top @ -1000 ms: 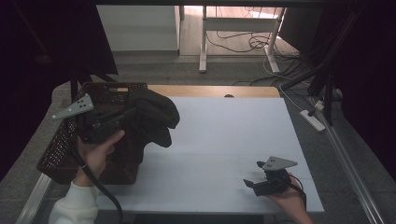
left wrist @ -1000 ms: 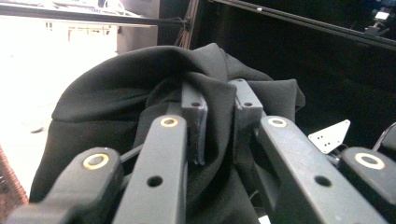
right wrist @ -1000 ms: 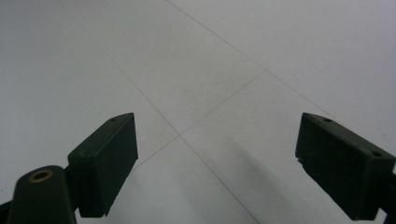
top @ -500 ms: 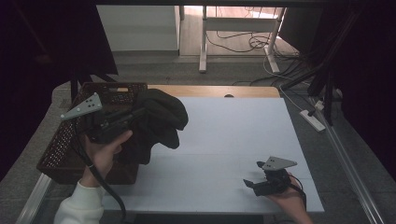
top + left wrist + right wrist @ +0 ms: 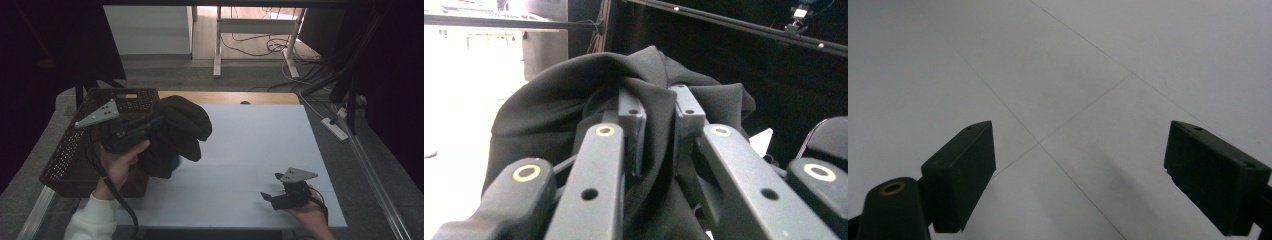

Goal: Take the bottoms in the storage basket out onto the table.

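Above the table [image 5: 250, 150], black cloth [image 5: 180, 130] hides the left hand-held gripper's [image 5: 656, 130] tips.

High view dim and grainy, corners black, light coming from the bright floor strip [image 5: 250, 25] at the top, cloth [image 5: 177, 132] a detail-less dark mass; left gripper view blown out white at left, near jaws soft; right gripper view evenly lit, soft jaw shadows on the table [image 5: 1128, 60].

Ahead of me, a grey floor [image 5: 165, 75] occupies the upper frame. White desk legs [image 5: 218, 47] and tangled cables [image 5: 260, 47] stand top centre; dark curtains [image 5: 55, 45] flank both sides.
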A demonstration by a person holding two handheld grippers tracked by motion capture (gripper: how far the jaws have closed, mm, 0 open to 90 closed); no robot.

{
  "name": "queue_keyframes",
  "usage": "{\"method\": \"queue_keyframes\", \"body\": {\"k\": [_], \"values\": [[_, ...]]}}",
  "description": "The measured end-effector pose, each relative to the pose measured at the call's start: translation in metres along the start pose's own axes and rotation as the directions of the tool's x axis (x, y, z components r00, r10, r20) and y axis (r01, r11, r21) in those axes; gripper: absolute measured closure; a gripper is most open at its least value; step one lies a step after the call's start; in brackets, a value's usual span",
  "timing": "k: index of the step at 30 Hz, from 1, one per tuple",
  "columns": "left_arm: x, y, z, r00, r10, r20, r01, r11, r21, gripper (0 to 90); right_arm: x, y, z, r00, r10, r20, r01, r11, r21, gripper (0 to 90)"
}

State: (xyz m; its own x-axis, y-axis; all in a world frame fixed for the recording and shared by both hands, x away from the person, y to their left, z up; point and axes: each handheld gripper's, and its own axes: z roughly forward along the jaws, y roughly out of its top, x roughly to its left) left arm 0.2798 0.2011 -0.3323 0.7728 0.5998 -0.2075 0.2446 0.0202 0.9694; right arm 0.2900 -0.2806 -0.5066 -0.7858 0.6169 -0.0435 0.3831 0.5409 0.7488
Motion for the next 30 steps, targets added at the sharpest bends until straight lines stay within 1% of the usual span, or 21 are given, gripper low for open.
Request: {"method": "queue_keyframes", "body": {"k": [12,23,30], "values": [[-0.007,-0.003,0.020,0.9988,0.009,0.049,-0.010,0.9997,0.023,78.6,0.000,0.000,0.000,1.0000,-0.002,0.001,0.002,1.000,0.000,13.2],[-0.009,-0.007,0.033,0.9979,0.008,0.064,-0.011,0.9988,0.047,78.6,0.000,0.000,-0.001,1.0000,-0.004,-0.001,0.004,1.000,-0.002,13.2],[-0.011,-0.008,0.039,0.9975,0.014,0.069,-0.017,0.9984,0.053,78.6,0.000,0.000,-0.001,1.0000,-0.007,-0.001,0.007,1.000,-0.002,13.2]]}}
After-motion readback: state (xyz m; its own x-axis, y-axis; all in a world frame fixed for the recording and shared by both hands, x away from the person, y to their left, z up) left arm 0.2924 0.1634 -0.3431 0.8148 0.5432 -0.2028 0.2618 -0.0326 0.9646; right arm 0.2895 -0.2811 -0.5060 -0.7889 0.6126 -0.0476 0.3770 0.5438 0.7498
